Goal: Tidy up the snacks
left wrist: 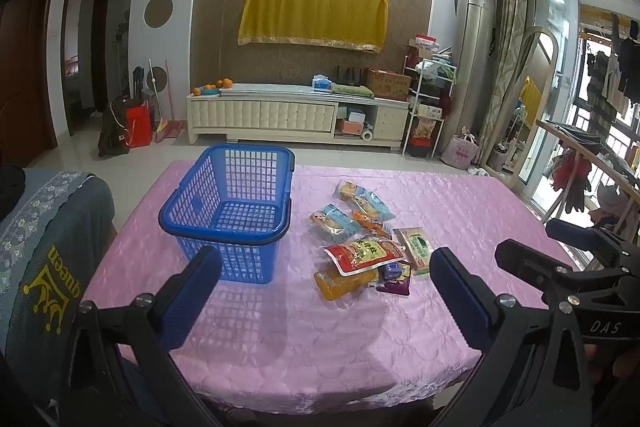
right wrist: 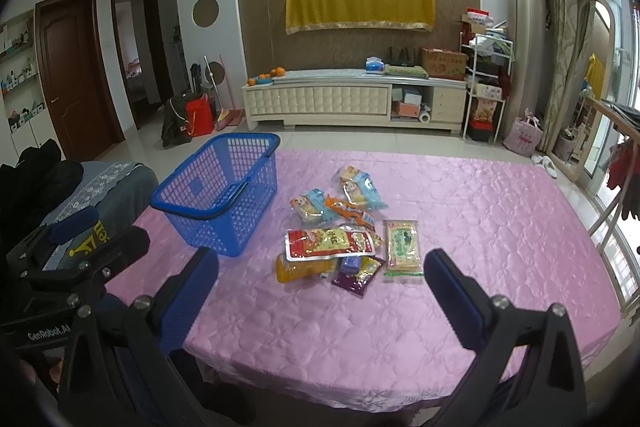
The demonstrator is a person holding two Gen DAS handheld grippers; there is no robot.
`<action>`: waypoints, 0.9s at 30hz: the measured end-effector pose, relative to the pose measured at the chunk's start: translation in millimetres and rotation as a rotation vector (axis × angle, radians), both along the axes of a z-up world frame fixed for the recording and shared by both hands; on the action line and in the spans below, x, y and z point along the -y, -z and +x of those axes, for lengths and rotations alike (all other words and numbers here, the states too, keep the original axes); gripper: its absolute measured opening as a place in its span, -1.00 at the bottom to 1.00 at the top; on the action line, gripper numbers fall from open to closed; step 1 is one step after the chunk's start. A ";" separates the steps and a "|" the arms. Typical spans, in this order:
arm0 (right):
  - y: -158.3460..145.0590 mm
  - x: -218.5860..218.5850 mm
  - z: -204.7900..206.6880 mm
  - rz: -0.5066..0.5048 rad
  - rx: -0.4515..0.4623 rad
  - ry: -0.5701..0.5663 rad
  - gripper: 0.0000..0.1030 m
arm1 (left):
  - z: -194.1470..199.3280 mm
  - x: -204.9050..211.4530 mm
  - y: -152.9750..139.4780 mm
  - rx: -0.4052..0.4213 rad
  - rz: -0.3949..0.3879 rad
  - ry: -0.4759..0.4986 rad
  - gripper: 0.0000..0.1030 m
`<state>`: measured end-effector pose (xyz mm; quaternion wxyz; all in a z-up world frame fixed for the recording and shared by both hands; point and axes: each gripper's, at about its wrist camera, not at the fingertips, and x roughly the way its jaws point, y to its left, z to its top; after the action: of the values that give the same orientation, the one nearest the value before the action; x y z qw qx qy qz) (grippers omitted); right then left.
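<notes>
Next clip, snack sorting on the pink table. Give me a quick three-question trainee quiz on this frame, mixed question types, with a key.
1. True or false: the blue basket already holds snack packets.
2. Multiple choice: the red packet lies A) on top of the orange packet, B) inside the basket, C) off the pink tablecloth.
3. Fill in: the left gripper and right gripper are both ____ and hold nothing.

Key: 1 false, the basket is empty; 2 A; 3 open.
</notes>
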<state>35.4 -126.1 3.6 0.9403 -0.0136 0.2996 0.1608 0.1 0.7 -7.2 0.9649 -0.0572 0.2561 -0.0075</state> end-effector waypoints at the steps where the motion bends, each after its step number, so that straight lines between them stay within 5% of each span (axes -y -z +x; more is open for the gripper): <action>1: 0.6 0.1 -0.3 0.000 0.000 0.001 1.00 | 0.2 0.0 0.5 -0.001 0.000 0.000 1.00; 27: 6.1 0.3 -0.6 0.005 -0.021 -0.005 1.00 | 0.3 -0.1 2.9 -0.006 -0.004 0.005 1.00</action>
<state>34.7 -126.4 -2.5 0.9367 -0.0105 0.3091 0.1641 0.4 0.8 -10.1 0.9640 -0.0586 0.2592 -0.0105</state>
